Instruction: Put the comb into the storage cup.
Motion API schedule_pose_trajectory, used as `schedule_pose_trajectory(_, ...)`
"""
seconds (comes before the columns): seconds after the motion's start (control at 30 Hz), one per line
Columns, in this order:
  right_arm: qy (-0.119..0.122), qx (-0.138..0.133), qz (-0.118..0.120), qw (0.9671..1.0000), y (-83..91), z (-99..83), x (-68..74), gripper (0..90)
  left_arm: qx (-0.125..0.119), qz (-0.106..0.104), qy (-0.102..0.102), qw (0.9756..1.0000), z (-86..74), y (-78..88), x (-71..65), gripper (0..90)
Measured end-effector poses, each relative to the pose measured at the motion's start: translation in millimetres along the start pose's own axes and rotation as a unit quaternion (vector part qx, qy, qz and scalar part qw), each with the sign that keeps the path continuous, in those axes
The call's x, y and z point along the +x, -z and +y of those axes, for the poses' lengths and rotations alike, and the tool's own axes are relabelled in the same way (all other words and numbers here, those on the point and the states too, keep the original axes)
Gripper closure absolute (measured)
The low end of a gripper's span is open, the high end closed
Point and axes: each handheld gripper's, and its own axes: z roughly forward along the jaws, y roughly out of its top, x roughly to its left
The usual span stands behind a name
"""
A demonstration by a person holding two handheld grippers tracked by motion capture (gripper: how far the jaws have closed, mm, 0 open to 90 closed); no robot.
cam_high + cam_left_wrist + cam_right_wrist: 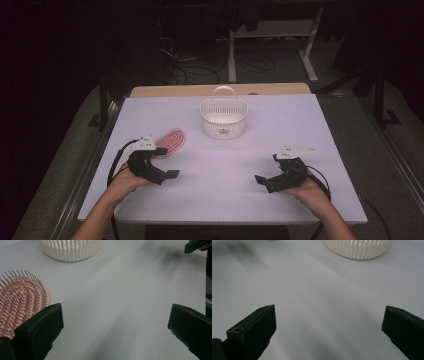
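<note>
You hold the left gripper (161,162) just beside the pink hairbrush (171,141), on the side of the brush that is away from the white basket (223,119), and its jaws stand wide apart with nothing between them. The right gripper (268,172) is well apart from the brush, in front of the basket and toward your right, and its jaws are also wide and hold nothing. The brush lies flat on the white table (225,200) with its bristles up, near the basket but not touching it, and the basket looks empty. I judge that the work is to bring the brush into the basket, and nothing is gripped yet. What can go wrong: if you close the jaws on the bristles (20,293) and not on the solid edge, the thin pins can bend and the brush can slip out or tip on the way. If one jaw touches the brush first, it can push the brush over the smooth table. The basket is light, so a bump at its rim can move it. The left gripper view shows the single bristles and one jaw close beside the brush head, which the high view is too far to show. The high view alone gives the basket handle (223,90) and both hands together.
</note>
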Motion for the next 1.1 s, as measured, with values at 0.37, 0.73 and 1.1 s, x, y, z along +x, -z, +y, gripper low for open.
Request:
schedule_pose_trajectory(0.37,-0.003,-0.003,0.001,1.0,0.4,0.3,-0.8,0.0,-0.001,0.004,-0.003,1.0,11.3,1.3,3.2,0.2)
schedule_pose_trajectory(0.73,-0.002,-0.005,0.0,1.0,0.6,0.7,-1.0,0.0,-0.014,0.017,-0.005,0.9997,25.4,7.4,11.2,0.3)
schedule_pose_trajectory(1.1,-0.001,-0.006,0.0,1.0,1.0,0.7,-1.1,0.0,-0.019,0.025,-0.01,0.9994,39.3,9.0,18.2,0.3)
